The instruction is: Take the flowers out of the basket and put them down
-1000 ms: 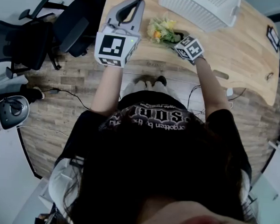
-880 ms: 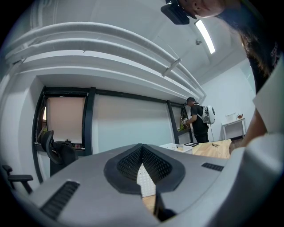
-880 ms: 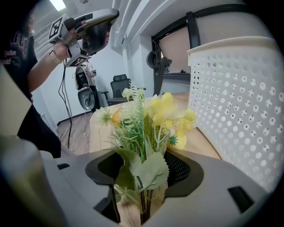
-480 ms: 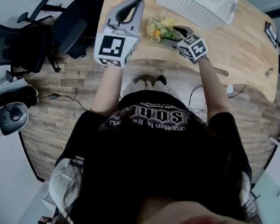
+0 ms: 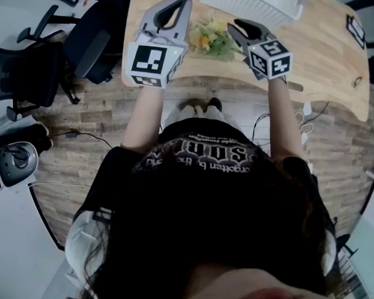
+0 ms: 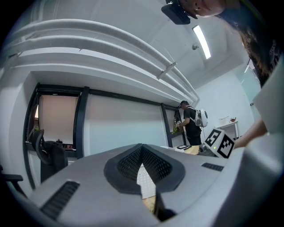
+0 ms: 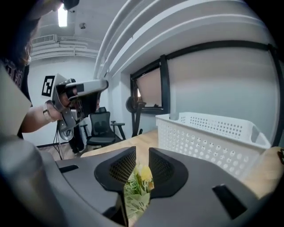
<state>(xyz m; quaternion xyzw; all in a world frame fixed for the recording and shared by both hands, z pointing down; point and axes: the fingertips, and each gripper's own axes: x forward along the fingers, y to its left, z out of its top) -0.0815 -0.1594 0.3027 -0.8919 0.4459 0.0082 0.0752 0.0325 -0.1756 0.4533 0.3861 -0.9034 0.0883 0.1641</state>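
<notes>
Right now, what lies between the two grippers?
In the head view, the flowers lie on the table between the left gripper and the right gripper, whose tongs have just been closing with nothing between them.

A: Your left grey tool with its marker cube (image 5: 181,1) points level, jaws together, forearm outstretched.
B: Your right grey tool (image 5: 235,27) tips slightly down. Its jaws have just been closing, leaving a slim, empty gap.
</notes>
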